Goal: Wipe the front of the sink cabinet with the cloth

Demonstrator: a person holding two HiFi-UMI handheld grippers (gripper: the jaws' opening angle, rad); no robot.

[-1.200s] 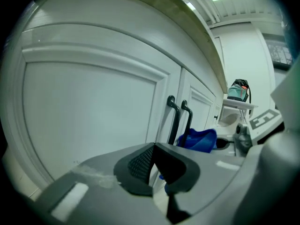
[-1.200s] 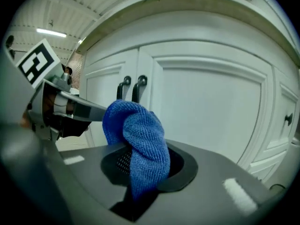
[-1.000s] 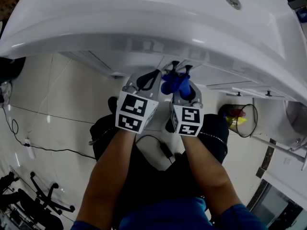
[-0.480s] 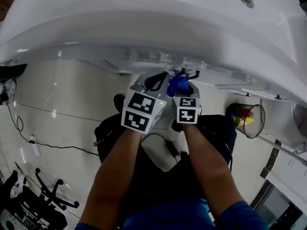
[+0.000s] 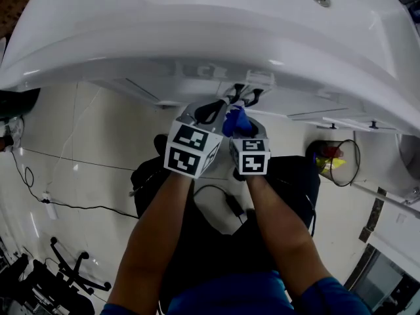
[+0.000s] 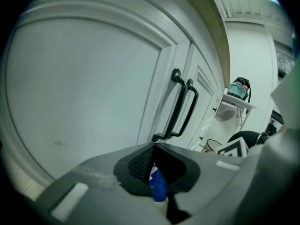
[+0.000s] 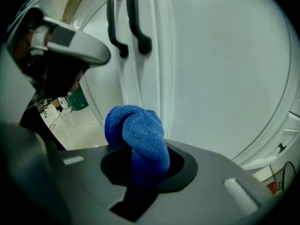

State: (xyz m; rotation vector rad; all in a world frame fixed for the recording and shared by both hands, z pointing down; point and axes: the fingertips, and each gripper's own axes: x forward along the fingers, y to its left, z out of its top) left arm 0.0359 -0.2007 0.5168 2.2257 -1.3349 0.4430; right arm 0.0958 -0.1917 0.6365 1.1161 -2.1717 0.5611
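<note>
The white sink cabinet front (image 6: 84, 88) fills the left gripper view, with two black door handles (image 6: 182, 104) where the doors meet. In the right gripper view those handles (image 7: 127, 20) sit at the upper left. My right gripper (image 7: 140, 156) is shut on a bunched blue cloth (image 7: 138, 132), held close to the right door panel (image 7: 220, 69). My left gripper (image 6: 153, 149) is shut, with only a sliver of blue showing between its jaws. From the head view both grippers are side by side under the sink rim (image 5: 197, 41), the cloth (image 5: 234, 121) between them.
The white sink basin (image 5: 216, 5) overhangs the cabinet. A wire waste bin (image 5: 336, 163) stands on the floor to the right. A cable (image 5: 39, 169) and a chair base (image 5: 72, 271) lie on the tiled floor to the left.
Both grippers stay pressed together by the handles and have shifted only slightly. The right one has kept its hold on the cloth.
</note>
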